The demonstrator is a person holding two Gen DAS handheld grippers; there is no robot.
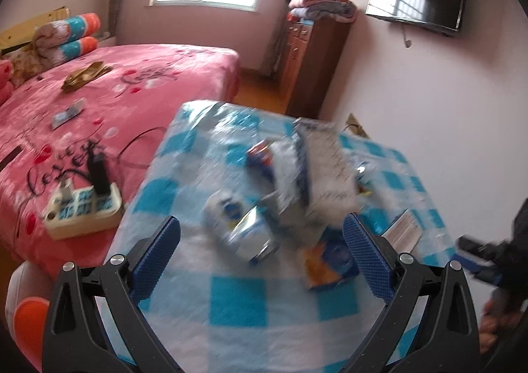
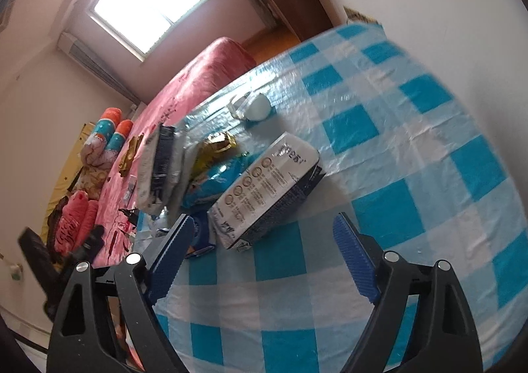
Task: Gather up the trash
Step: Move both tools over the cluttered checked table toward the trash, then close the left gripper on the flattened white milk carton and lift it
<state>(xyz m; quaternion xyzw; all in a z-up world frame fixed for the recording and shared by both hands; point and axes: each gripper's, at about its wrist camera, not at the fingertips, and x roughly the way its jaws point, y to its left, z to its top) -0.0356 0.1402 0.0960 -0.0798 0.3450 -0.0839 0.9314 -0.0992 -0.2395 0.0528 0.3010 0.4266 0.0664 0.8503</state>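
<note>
Right wrist: right claw (image 2: 264,234) tilted down, spread, empty.

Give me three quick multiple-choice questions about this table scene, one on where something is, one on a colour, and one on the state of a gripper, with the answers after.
1. Where does the power strip lie?
A. on the pink bed
B. on the checked table
C. on the wooden cabinet

2. What colours is the tablecloth?
A. red and yellow
B. blue and white
C. green and black

3. How does the right gripper stand?
A. shut on the white pack
B. shut on nothing
C. open, holding nothing

Answers:
1. A, it rests on the pink bed cover beside the table.
2. B, blue and white squares cover it.
3. C, its blue pads stand apart over bare cloth, with the white pack ahead of them, untouched.
</note>
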